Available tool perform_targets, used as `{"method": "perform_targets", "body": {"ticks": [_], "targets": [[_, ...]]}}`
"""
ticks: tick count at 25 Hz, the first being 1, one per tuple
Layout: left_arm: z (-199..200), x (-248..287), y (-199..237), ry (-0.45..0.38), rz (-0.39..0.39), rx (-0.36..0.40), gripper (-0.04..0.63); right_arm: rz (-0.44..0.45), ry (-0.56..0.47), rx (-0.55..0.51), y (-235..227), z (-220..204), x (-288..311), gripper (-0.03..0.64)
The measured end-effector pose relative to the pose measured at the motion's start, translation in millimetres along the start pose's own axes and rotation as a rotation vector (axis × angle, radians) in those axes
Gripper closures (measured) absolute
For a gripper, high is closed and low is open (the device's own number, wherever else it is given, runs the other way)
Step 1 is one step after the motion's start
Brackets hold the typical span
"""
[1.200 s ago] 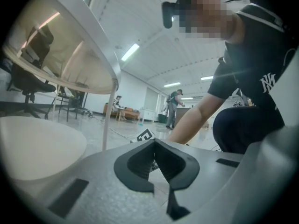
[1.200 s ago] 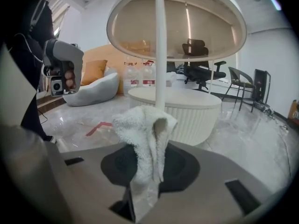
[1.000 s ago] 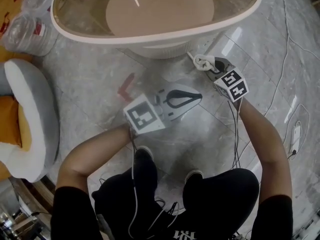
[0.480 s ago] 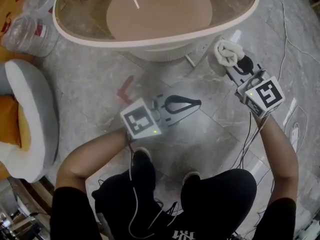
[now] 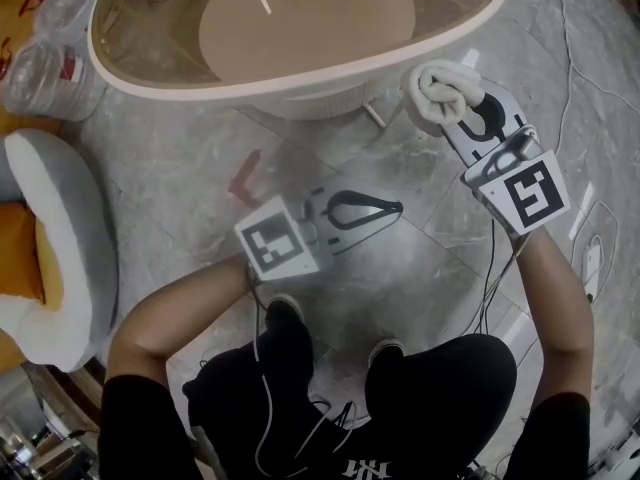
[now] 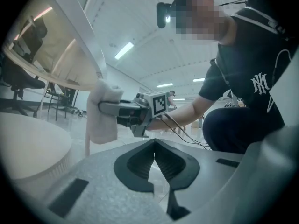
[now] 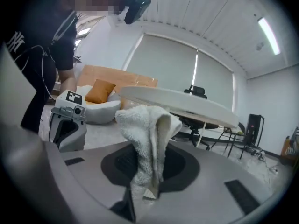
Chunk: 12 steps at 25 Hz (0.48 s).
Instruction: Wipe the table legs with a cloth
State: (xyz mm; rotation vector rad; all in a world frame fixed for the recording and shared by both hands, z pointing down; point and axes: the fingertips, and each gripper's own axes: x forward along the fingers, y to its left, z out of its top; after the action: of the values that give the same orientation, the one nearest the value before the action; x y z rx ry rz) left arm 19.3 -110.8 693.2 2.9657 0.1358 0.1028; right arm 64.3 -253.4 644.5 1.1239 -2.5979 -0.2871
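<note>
Your cloth (image 7: 148,134) is a white towel bunched between the jaws of your right hand-held gripper (image 7: 148,181). The jaws are clamped on its lower fold, and the rest stands up and droops over in front of them. In the head view you hold that bundle just below the rim of the oval counter (image 5: 250,95), at its right end. It is just beside the slim white leg (image 5: 372,116) that slants down to the floor (image 5: 180,168). In the left gripper view the cloth overlaps the upper part of that leg, and the leg shows again below it. Whether the cloth presses on the leg cannot be told. Your left hand-held gripper (image 6: 154,157) has its jaws brought together with nothing between them. You hold it low over the floor in front of your knees, well apart from the cloth and pointing toward it.
</note>
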Motion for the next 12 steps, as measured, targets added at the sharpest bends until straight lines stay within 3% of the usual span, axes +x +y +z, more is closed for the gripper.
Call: {"method": "perform_targets", "body": {"ticks": [12], "targets": [[-17,-15,6,0.021,-0.004,0.004,0.591,0.052,0.143,0.154,38,-117,32,0.529]]}}
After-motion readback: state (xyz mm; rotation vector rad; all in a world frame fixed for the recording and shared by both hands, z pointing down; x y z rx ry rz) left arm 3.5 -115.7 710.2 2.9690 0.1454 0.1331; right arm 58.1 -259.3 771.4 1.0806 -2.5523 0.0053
